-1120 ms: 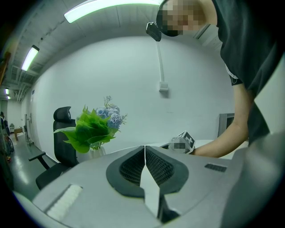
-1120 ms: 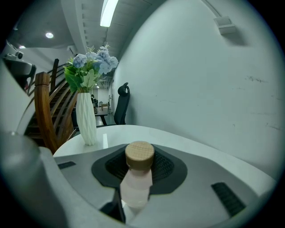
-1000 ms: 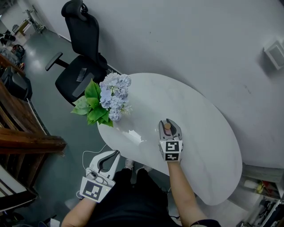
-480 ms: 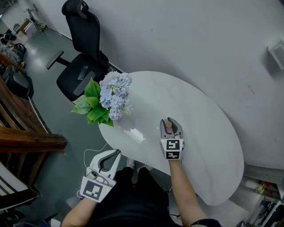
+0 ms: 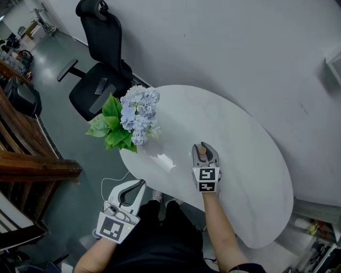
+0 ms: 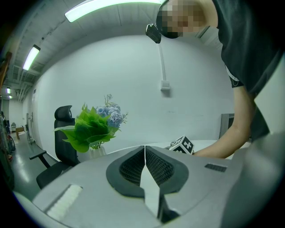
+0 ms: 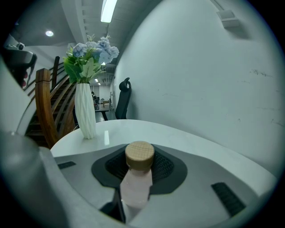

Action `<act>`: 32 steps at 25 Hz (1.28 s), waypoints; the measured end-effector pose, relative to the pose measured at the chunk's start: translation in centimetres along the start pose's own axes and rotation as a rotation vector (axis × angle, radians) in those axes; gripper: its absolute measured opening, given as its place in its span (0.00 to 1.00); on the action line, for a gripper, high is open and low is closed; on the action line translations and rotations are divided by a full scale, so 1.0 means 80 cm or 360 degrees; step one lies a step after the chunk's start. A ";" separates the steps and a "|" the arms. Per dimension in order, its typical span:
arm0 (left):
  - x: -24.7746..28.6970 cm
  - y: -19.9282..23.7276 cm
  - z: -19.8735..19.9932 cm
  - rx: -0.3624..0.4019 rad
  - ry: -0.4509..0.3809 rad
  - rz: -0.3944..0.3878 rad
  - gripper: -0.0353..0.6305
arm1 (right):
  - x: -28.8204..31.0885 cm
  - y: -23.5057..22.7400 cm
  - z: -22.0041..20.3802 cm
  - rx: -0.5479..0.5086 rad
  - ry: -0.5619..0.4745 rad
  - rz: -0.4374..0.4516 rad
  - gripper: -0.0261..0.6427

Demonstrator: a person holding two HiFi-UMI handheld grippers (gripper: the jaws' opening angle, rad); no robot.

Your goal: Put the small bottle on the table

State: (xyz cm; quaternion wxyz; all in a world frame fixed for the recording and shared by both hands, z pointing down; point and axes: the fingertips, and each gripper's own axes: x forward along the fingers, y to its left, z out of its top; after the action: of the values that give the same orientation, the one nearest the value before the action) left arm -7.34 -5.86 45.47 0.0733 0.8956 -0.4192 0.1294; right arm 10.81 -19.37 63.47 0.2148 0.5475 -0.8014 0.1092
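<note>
The table [image 5: 250, 154] is white and shiny, with a long rounded shape like an egg. A tall white vase [image 7: 85, 111] stands on it near one end (it has twisty ridges). It holds blue flowers [image 5: 138, 112] and green leaves [image 5: 109, 125].

This is an office-like workspace. A white oval table [image 5: 250, 176] lies under the right gripper [image 5: 204, 145], with a vase of blue hydrangeas [image 7: 85, 111] ahead to its left and a black high-back office chair [image 5: 98, 69] beyond that. Grey polished floor [image 5: 69, 138] and a dark wooden stair rail [image 5: 37, 171] lie left of the left gripper [image 5: 138, 185]. Fluorescent strip lights [image 6: 111, 8] run overhead above it.
</note>
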 end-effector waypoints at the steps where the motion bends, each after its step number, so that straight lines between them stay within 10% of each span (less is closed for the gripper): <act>1: 0.001 0.000 0.000 -0.0001 0.0000 0.0001 0.07 | 0.001 0.001 -0.001 0.0001 0.0005 0.0003 0.19; 32: 0.016 -0.012 0.002 -0.0005 -0.0008 -0.0024 0.07 | 0.006 0.007 -0.012 0.0001 -0.0020 0.0041 0.20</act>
State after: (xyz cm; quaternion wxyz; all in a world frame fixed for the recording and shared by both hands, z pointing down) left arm -5.79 -6.20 45.69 0.0745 0.8990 -0.4127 0.1261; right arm 10.33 -19.18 64.56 0.2083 0.5380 -0.8096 0.1086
